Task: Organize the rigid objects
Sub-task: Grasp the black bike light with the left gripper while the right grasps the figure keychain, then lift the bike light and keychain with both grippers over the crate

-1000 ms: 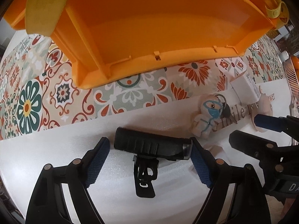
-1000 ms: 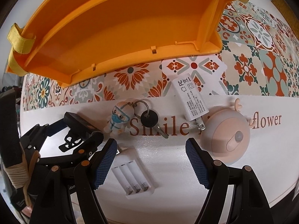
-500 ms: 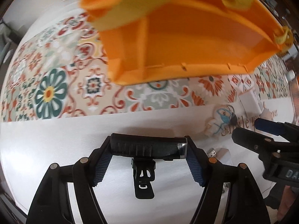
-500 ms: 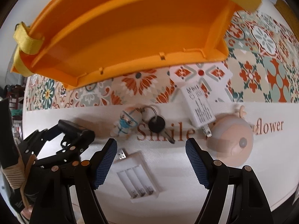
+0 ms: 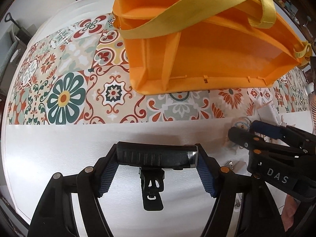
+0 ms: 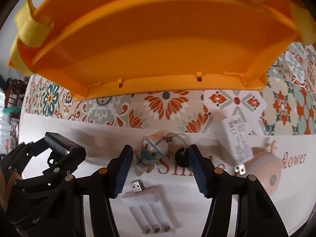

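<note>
- Left gripper [image 5: 157,159] clamped on black bike light [image 5: 156,157], pads on both ends, mount clip hanging toward 6 o'clock, over white table [image 5: 59,148].
- Right gripper [image 6: 158,165] jaws just been closing, not gripping yet; figurine keychain [image 6: 151,154] and black key head [image 6: 182,157] between pads, right pad touching or nearly touching key head.
- Orange bin [image 6: 158,45] with yellow straps at 12 o'clock.
- White battery case [image 6: 152,211] at 6 o'clock below right jaws; white charger [image 6: 238,140] and peach round gadget [image 6: 266,167] at 3 o'clock.
</note>
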A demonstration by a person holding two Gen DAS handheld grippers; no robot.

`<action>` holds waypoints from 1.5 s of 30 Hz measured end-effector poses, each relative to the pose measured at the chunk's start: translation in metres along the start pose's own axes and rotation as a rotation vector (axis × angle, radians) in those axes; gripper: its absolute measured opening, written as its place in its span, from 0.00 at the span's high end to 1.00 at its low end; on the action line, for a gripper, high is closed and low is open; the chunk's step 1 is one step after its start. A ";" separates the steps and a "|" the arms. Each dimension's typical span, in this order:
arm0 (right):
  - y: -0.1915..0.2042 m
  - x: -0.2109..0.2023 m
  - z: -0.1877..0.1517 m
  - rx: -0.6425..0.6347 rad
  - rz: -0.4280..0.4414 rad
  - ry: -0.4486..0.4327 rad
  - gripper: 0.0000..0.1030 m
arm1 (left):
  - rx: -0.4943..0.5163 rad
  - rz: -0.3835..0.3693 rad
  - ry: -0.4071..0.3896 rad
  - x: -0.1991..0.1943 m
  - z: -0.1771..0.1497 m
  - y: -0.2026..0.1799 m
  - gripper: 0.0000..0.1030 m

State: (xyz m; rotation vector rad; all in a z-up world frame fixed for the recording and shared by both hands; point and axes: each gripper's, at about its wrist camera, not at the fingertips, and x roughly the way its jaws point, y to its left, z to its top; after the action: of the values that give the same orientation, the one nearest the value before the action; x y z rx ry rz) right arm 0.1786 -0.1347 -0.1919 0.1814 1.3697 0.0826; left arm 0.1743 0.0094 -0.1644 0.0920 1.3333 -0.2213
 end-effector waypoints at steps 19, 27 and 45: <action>-0.003 -0.001 0.003 -0.013 0.081 -0.024 0.68 | -0.008 -0.028 -0.040 -0.010 0.000 -0.005 0.30; -0.009 -0.028 0.001 -0.015 0.097 -0.068 0.68 | -0.012 -0.016 -0.080 -0.026 0.003 -0.005 0.30; -0.024 -0.113 -0.007 -0.056 0.074 -0.258 0.68 | 0.040 0.016 -0.282 -0.097 0.002 -0.023 0.30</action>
State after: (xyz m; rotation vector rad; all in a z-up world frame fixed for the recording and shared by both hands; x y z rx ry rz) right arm 0.1485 -0.1763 -0.0878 0.1887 1.1028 0.1541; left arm 0.1501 -0.0031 -0.0684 0.1013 1.0477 -0.2379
